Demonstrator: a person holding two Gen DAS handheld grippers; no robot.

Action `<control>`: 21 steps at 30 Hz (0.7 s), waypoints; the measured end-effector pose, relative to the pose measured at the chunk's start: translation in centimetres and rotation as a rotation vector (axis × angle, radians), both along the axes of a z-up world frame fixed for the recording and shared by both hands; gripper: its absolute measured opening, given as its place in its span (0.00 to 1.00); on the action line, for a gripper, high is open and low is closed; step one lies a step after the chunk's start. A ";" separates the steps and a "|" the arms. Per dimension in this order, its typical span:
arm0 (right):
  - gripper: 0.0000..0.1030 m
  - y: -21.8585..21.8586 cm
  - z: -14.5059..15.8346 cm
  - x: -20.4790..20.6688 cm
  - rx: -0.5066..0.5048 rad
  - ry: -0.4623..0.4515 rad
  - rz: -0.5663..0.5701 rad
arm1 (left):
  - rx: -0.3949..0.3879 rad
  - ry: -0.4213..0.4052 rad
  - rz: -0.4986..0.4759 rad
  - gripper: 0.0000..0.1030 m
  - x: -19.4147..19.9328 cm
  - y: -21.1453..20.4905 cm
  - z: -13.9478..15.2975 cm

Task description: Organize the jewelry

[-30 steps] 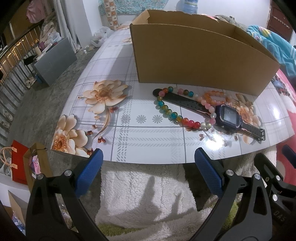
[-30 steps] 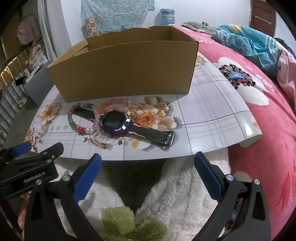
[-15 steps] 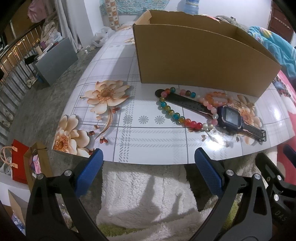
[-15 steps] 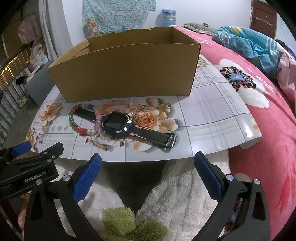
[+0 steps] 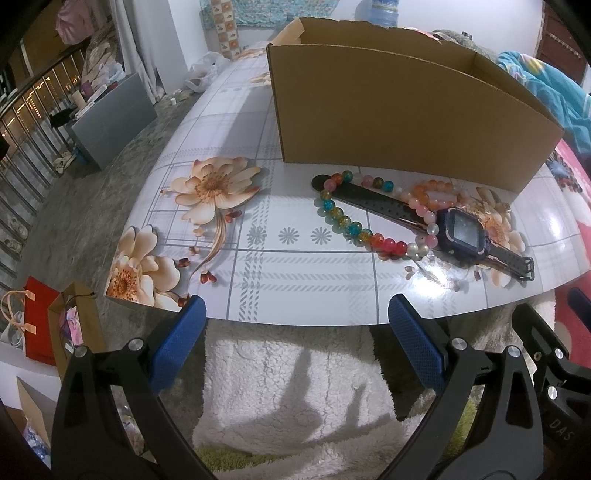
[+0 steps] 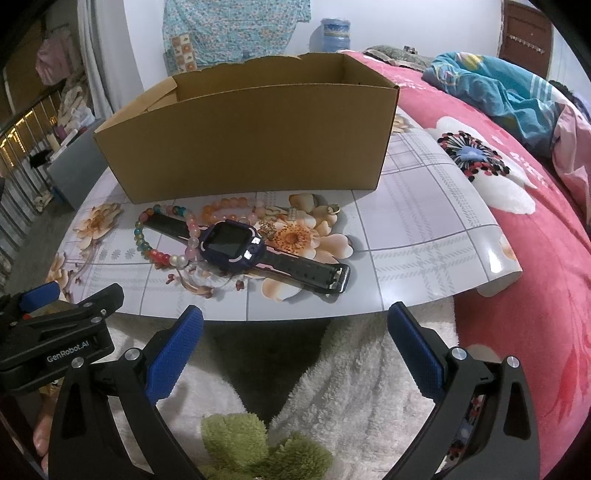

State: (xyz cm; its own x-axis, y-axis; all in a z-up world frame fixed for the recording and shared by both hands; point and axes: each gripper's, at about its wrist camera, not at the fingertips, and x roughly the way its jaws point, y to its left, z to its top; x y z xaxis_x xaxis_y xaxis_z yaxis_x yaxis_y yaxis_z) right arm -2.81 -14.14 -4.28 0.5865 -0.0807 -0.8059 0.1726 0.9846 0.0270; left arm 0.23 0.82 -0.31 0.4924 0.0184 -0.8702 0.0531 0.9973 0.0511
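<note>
Hovering off the table's near edge, both tools gape wide, empty.

Right claw gapes empty before the desk; smartwatch overlaps bead bracelet near cardboard box

A lived-in bedroom, dim at the edges, with a bed on one side and clutter on the other.

White walls carry a patterned cloth, with a blue water jug before them. A bed with a pink floral cover holds a crumpled teal blanket. On the grey floor stand a grey box and a red gift bag; a railing glows with small lights. White fleece lies nearest.
</note>
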 end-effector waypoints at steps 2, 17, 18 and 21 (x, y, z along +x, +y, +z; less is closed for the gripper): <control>0.95 0.0 0.0 0.0 -0.005 -0.001 -0.001 | 0.000 0.000 0.000 0.93 0.0 0.0 0.0; 0.95 0.5 0.9 -0.3 -0.032 -0.061 0.015 | -0.003 -0.036 0.007 0.93 -0.2 0.9 -0.1; 0.95 0.5 1.0 -0.3 -0.028 -0.065 0.024 | -0.003 -0.042 0.009 0.93 -0.1 1.0 -0.1; 0.95 0.3 1.4 0.1 -0.006 -0.081 0.062 | -0.014 -0.051 0.014 0.93 0.3 1.7 0.1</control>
State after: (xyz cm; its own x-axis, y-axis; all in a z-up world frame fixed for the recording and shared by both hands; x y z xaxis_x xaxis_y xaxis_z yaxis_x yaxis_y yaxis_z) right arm -2.72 -13.83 -2.92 0.6538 -0.0472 -0.7552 0.1087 0.9936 0.0320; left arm 0.58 2.48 -0.18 0.5358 0.0131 -0.8442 0.0370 0.9986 0.0390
